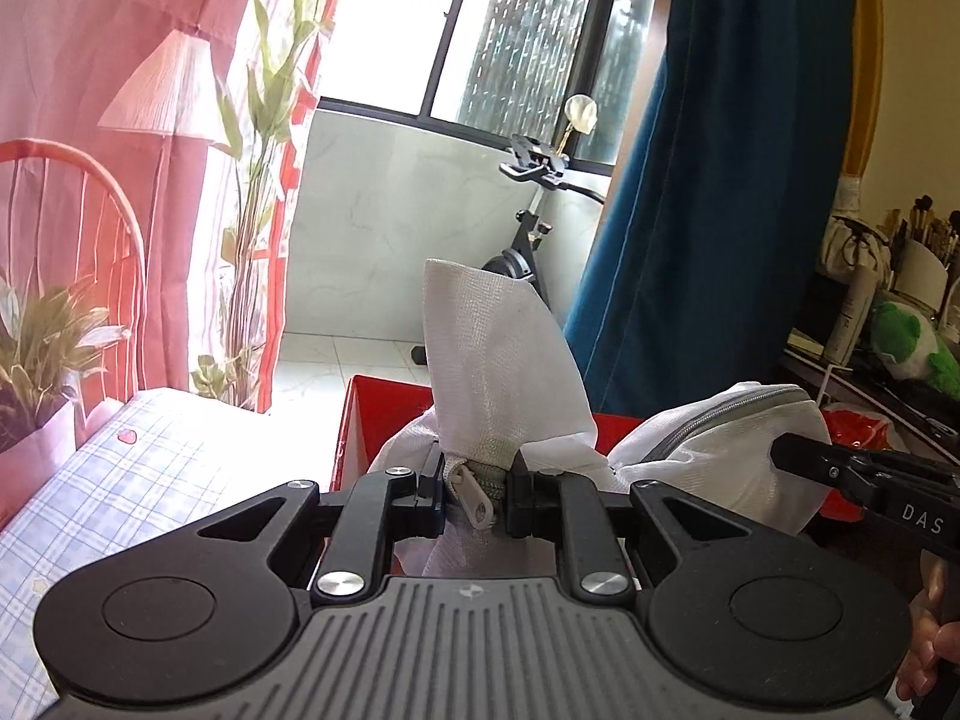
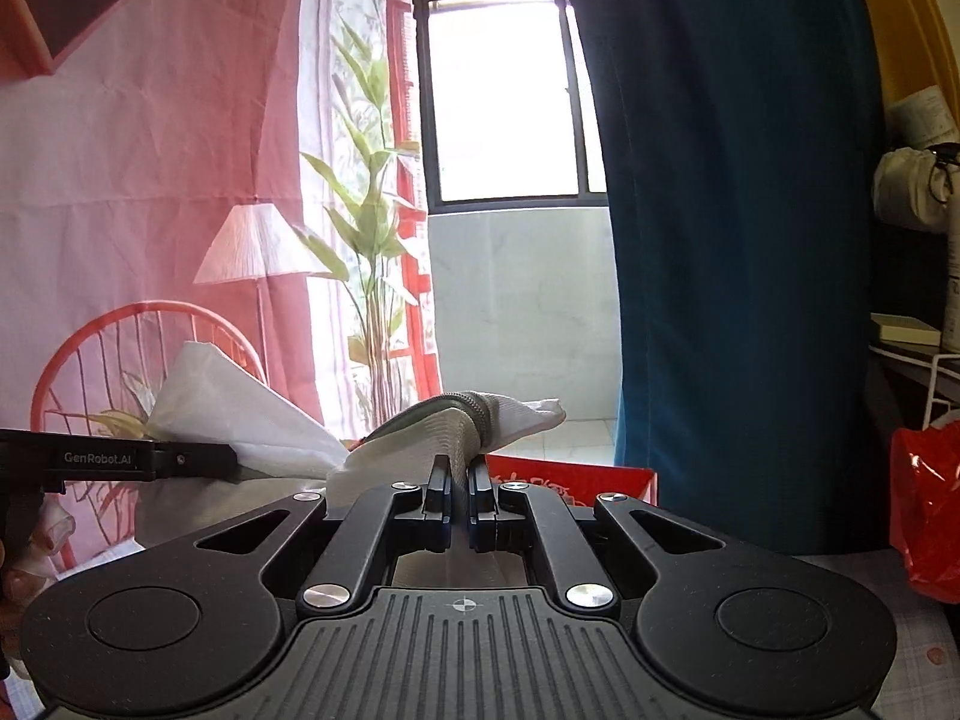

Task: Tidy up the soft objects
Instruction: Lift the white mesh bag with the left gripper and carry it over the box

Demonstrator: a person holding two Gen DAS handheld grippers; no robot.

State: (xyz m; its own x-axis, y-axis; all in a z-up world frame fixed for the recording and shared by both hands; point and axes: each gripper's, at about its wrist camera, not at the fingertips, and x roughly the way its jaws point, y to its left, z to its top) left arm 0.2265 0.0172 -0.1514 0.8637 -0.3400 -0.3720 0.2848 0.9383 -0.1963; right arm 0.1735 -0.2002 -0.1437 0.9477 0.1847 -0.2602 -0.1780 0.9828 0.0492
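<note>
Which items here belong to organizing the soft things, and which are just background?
In use:
white mesh zip bag, pinched at its zipper end by the left gripper and at another edge by the right gripper
red box behind it

Lying about:
exercise bike
green plush toy
red plastic bag

This is a lived-in home, most likely a bedroom that opens onto a glazed balcony. A bed with a blue-and-white checked sheet [image 1: 114, 480] lies at the left, below a pink printed fabric backdrop [image 1: 78, 60] picturing a lamp, a chair and tall plants. A heavy teal velvet curtain [image 1: 720, 180] hangs beside dark-framed windows [image 1: 480, 42] above a pale marble-look wall. A black exercise bike [image 1: 528, 216] stands on the tiled balcony floor. At the right, a cluttered shelf holds a white cup of makeup brushes [image 1: 918, 258] and a green plush toy [image 1: 906, 342].
</note>
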